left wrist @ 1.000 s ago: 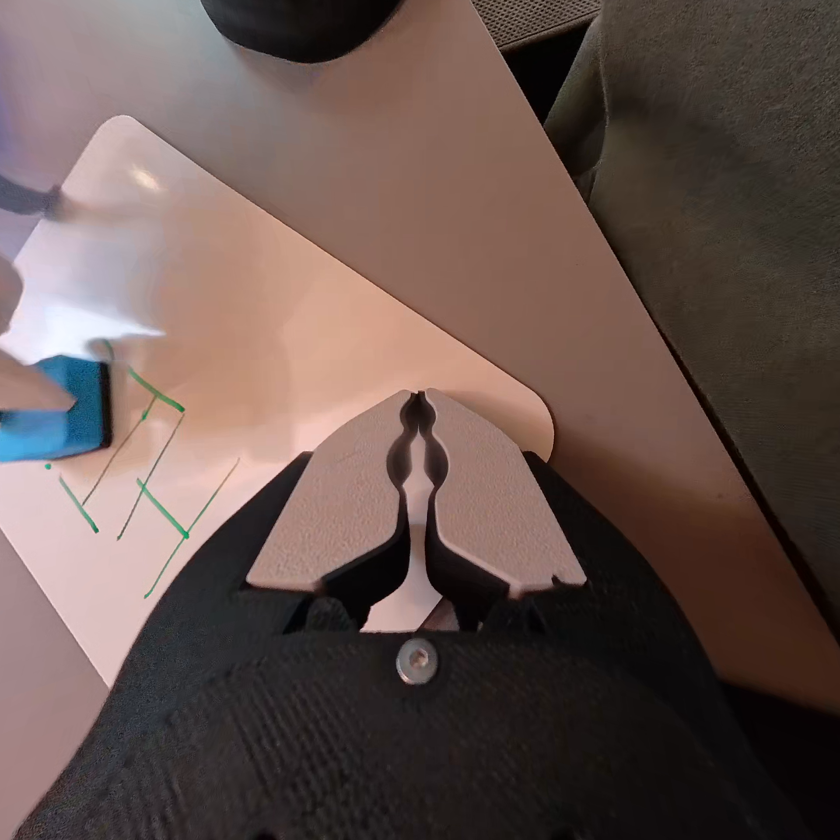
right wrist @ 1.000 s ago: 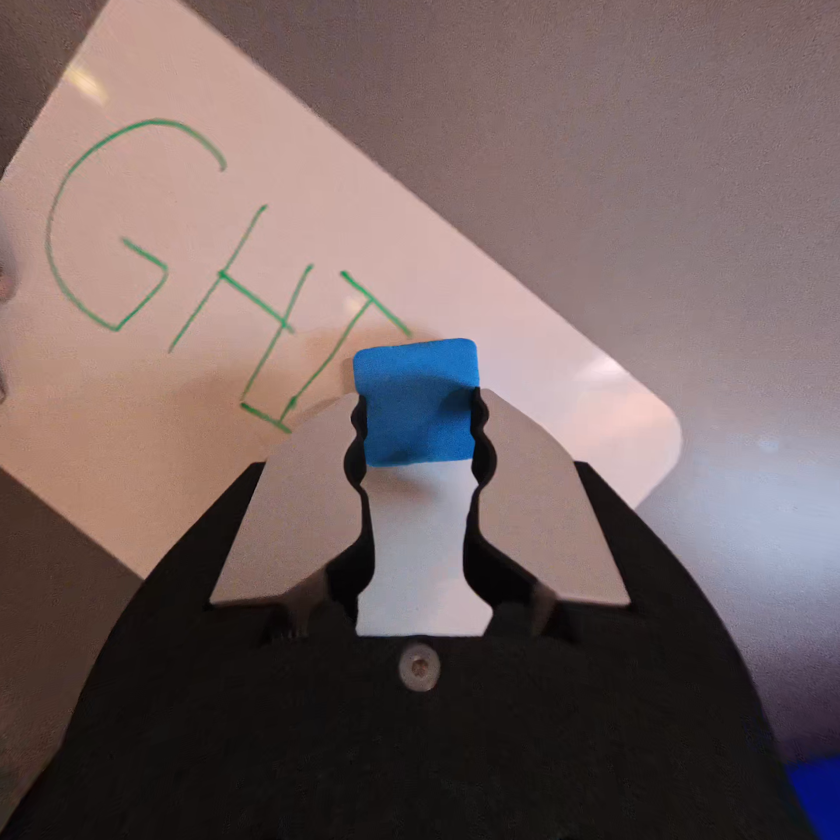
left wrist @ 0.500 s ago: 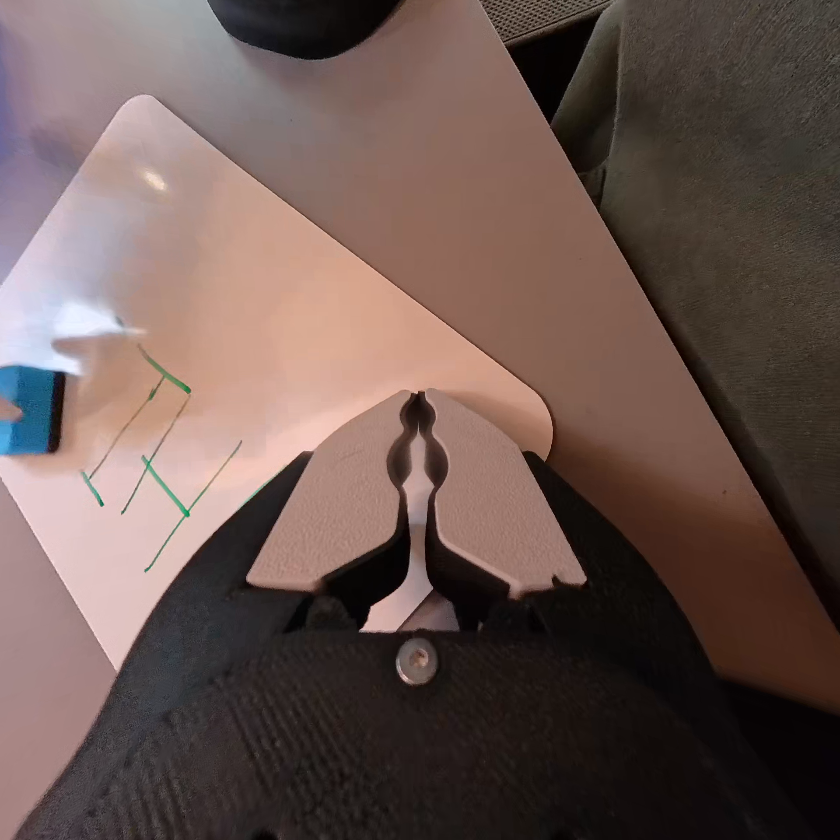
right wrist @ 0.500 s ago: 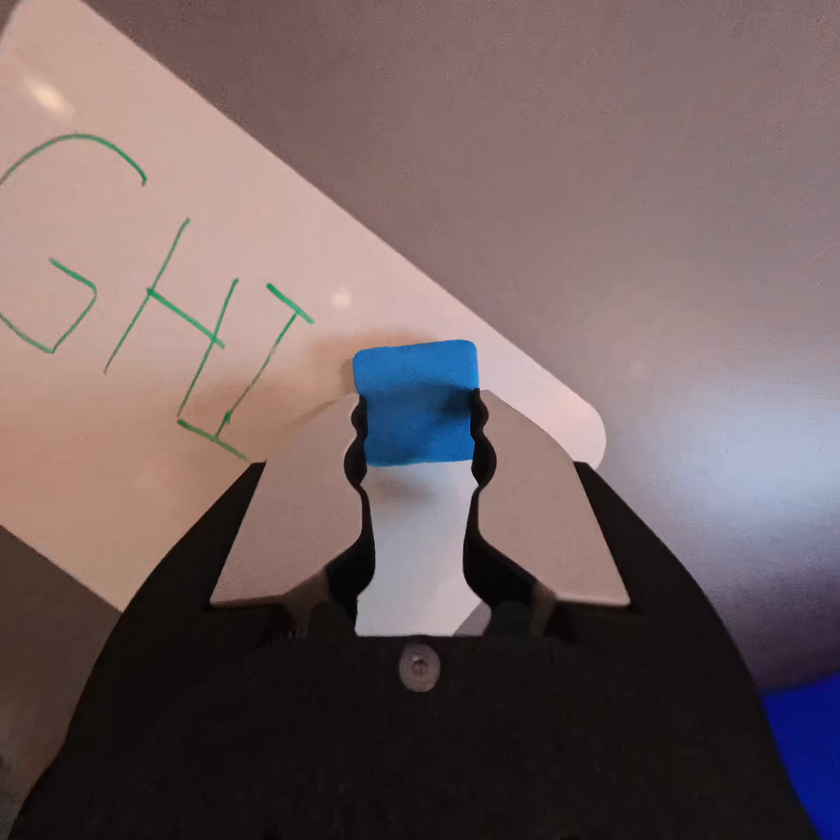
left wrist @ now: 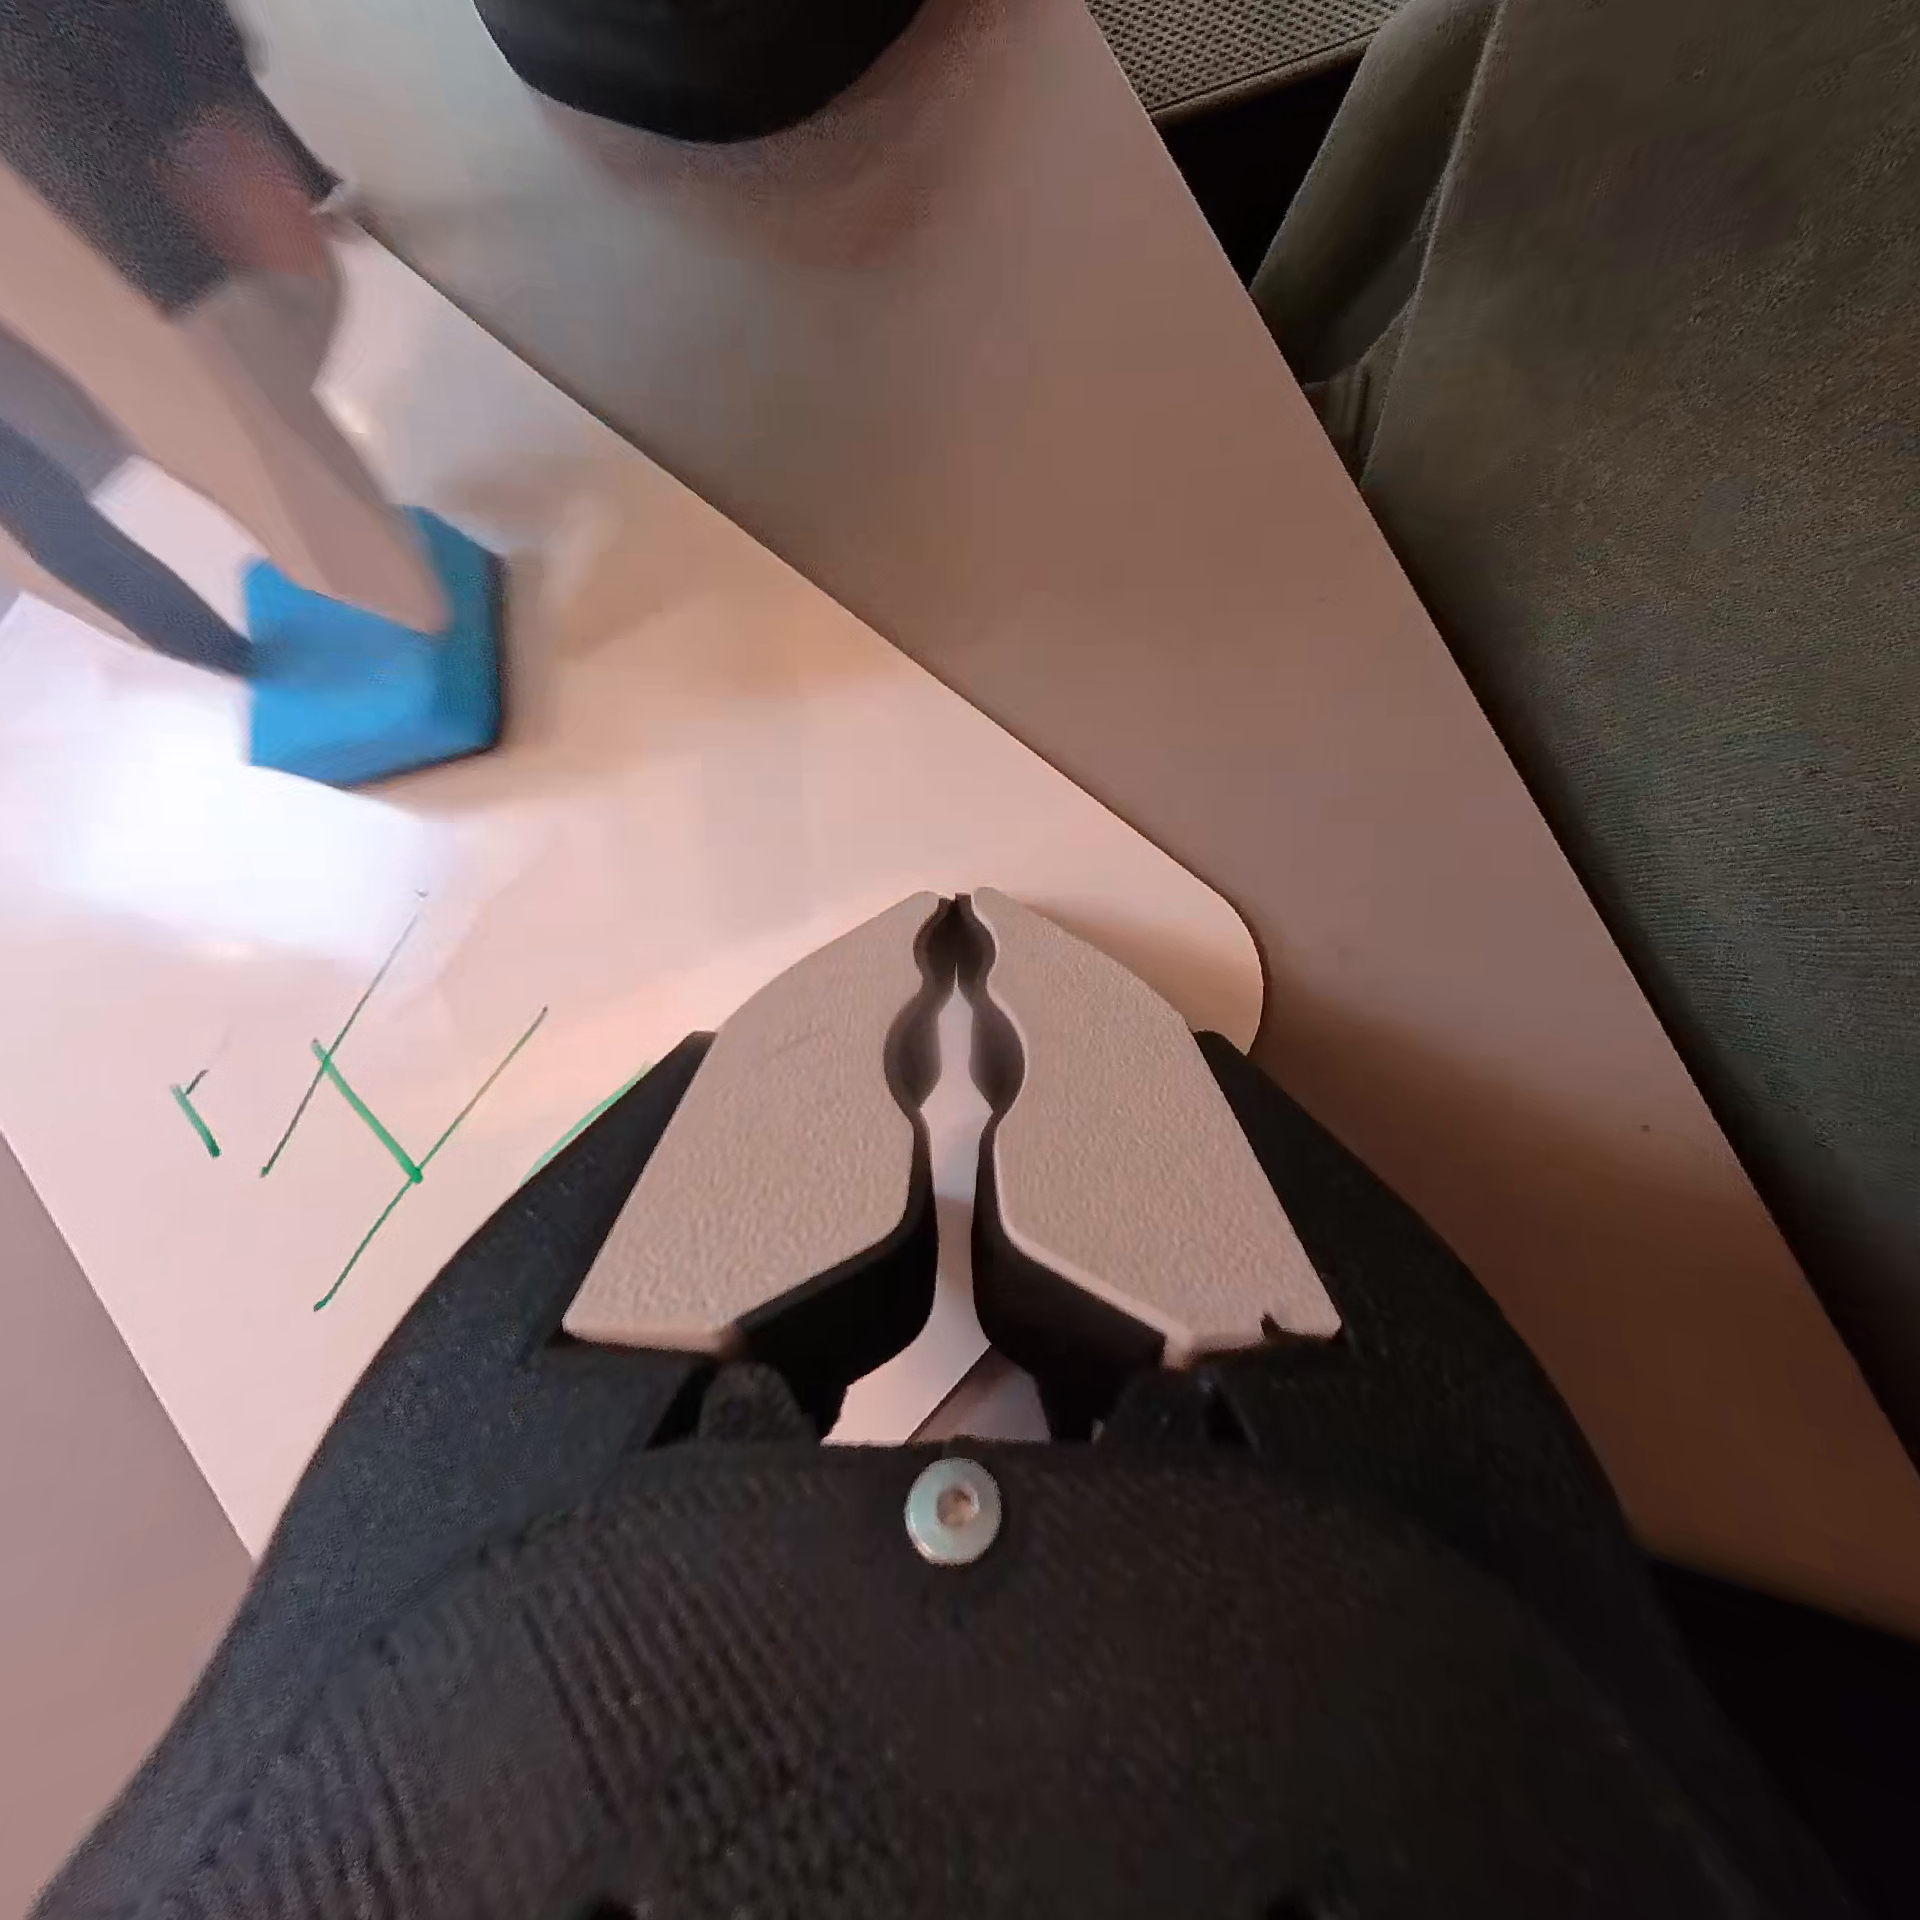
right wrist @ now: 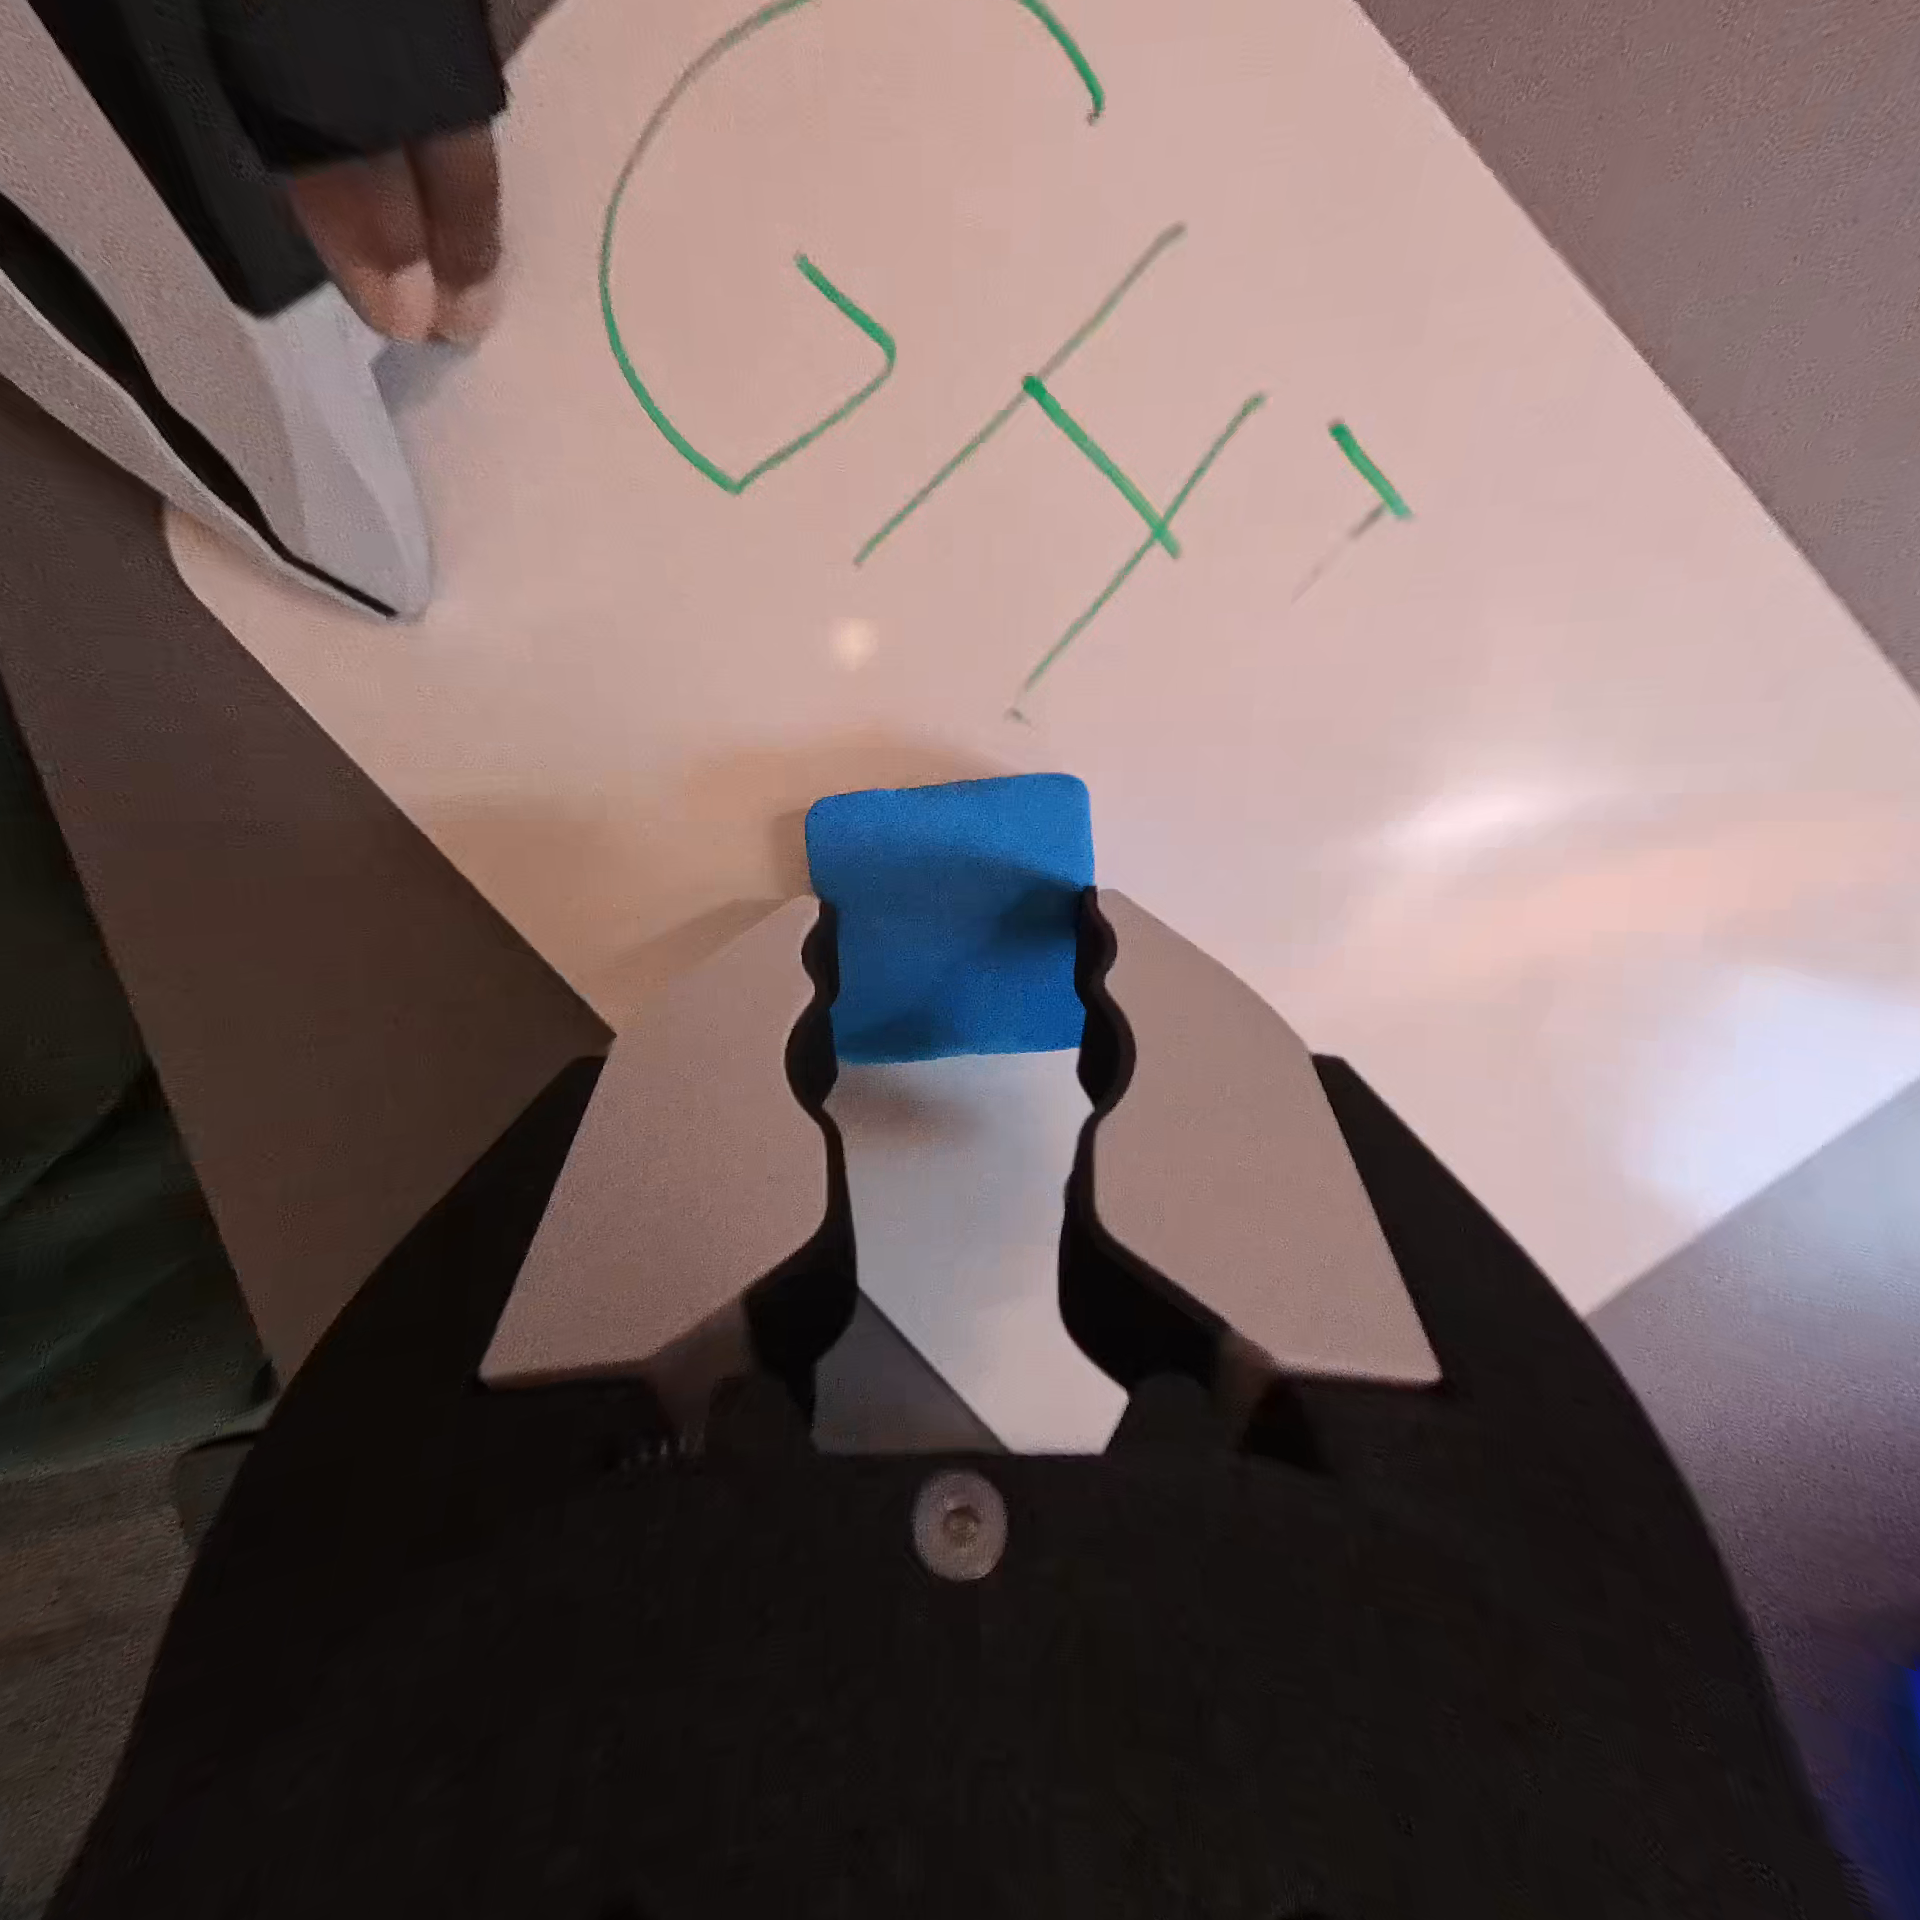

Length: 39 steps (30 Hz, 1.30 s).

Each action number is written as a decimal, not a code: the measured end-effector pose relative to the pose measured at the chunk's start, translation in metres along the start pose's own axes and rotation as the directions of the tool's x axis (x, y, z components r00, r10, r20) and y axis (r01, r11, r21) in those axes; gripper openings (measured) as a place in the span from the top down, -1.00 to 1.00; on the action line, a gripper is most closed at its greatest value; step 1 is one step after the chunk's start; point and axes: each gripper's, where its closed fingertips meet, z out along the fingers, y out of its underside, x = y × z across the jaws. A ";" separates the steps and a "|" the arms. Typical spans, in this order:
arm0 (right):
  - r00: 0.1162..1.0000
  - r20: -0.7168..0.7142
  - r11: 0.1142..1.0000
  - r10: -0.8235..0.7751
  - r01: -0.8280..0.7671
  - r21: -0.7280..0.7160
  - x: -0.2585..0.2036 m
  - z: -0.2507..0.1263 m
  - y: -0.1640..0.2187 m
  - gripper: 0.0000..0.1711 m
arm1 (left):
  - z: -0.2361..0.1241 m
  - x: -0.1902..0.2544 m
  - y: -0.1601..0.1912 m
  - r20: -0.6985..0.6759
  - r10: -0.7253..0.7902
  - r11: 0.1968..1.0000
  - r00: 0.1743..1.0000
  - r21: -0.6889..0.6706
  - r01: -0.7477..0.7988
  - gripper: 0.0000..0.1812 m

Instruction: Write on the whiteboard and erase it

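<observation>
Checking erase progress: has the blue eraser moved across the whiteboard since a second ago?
Yes. In the left wrist view the blue eraser has swept from beside the green marks toward the whiteboard's far edge.

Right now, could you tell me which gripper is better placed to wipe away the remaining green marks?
Right gripper: it grips the blue eraser beside the green marks. Left gripper is shut, empty.

My left gripper [left wrist: 958, 906]: jaws closed tip to tip, nothing between them, tips pressed down at a corner of the whiteboard [left wrist: 727, 790]; in the right wrist view it shows at upper left [right wrist: 400, 592], with fingers [right wrist: 416, 260] of my hand around its body. My right gripper [right wrist: 948, 914]: jaws clamped on the blue eraser [right wrist: 951, 914], angled down onto the board; motion-blurred in the left wrist view [left wrist: 343, 623].
</observation>
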 end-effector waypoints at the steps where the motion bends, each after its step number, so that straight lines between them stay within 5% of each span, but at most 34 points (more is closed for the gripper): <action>1: 0.997 -0.039 0.997 0.072 -0.073 -0.015 0.020 -0.007 0.011 0.48 | 0.000 0.000 0.000 0.006 0.007 1.000 1.000 -0.003 -0.007 0.99; 4: 0.978 -0.121 0.985 0.171 -0.169 0.026 0.075 -0.002 -0.007 0.48 | 0.000 0.000 0.000 0.011 0.009 1.000 1.000 -0.007 -0.009 0.99; 7: 0.999 0.016 0.997 -0.042 0.041 0.068 0.009 0.028 -0.057 0.48 | -0.001 0.004 -0.001 -0.009 0.007 1.000 1.000 0.006 -0.007 1.00; 9: 0.988 0.067 0.991 -0.136 0.136 -0.005 -0.017 0.022 -0.043 0.48 | -0.001 0.004 -0.001 -0.007 0.016 1.000 1.000 0.004 -0.016 0.99; 13: 0.995 -0.080 0.998 0.060 -0.062 -0.012 0.066 0.018 -0.046 0.48 | -0.001 0.004 -0.001 -0.007 0.024 1.000 1.000 0.004 -0.024 1.00; 16: 0.998 0.002 0.996 -0.068 0.068 0.061 0.030 0.045 -0.096 0.47 | -0.001 0.007 -0.001 -0.016 0.026 1.000 1.000 0.011 -0.026 1.00; 19: 0.972 0.121 0.978 -0.202 0.206 -0.021 -0.015 0.039 -0.077 0.48 | -0.001 0.007 -0.002 -0.019 0.033 0.999 0.999 0.015 -0.033 1.00; 23: 1.000 -0.006 0.998 -0.025 0.025 -0.053 0.063 0.036 -0.081 0.48 | -0.001 0.007 -0.002 -0.022 0.031 0.999 0.999 0.017 -0.030 1.00; 25: 0.993 0.047 0.994 -0.110 0.110 -0.003 0.038 0.048 -0.102 0.48 | -0.001 0.009 -0.002 -0.028 0.029 0.999 0.999 0.022 -0.028 1.00; 28: 0.956 0.182 0.969 -0.230 0.242 -0.048 -0.017 0.040 -0.078 0.48 | -0.002 0.008 -0.002 -0.031 0.029 0.999 0.999 0.021 -0.028 1.00; 32: 0.999 0.003 0.995 -0.051 0.051 -0.083 0.063 0.040 -0.088 0.49 | -0.001 0.008 -0.003 -0.029 0.029 0.999 0.999 0.019 -0.028 1.00; 36: 0.934 0.186 0.949 -0.305 0.315 -0.025 -0.025 0.058 -0.112 0.48 | -0.003 0.009 -0.001 -0.014 0.040 0.999 0.999 0.002 -0.040 1.00; 39: 0.953 0.199 0.966 -0.230 0.248 -0.072 -0.011 0.040 -0.080 0.49 | -0.003 0.008 0.000 -0.013 0.043 0.999 0.999 -0.002 -0.043 1.00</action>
